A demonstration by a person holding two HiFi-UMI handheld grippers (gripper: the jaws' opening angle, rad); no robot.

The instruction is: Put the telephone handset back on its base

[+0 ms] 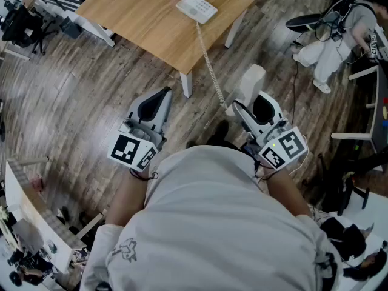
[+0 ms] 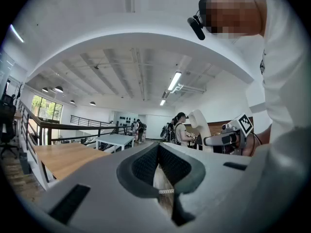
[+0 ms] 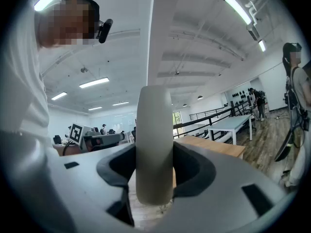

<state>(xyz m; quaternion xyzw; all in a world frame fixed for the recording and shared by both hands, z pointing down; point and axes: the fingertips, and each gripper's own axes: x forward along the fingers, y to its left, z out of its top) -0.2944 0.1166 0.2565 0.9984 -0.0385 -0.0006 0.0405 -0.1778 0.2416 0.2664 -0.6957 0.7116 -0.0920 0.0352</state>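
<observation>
The white telephone base [image 1: 196, 8] lies on a wooden table [image 1: 133, 17] some way ahead of me. Its coiled cord [image 1: 209, 65] runs off the table edge down to the white handset [image 1: 250, 82]. My right gripper [image 1: 251, 105] is shut on the handset [image 3: 154, 144], which stands upright between the dark pads, well short of the table. The left gripper [image 1: 155, 105] hangs to the left at about the same height, shut, with nothing in it. In the left gripper view the handset [image 2: 200, 125] shows off to the right and the cord [image 2: 165, 191] shows low between the jaws.
The floor is wood planks. A person [image 1: 330, 47] sits at the upper right beside a desk [image 1: 379, 83]. Black chairs [image 1: 21, 26] stand at the upper left. A white shelf [image 1: 24, 205] with clutter lies at the lower left. White table legs [image 1: 187, 83] stand between me and the tabletop.
</observation>
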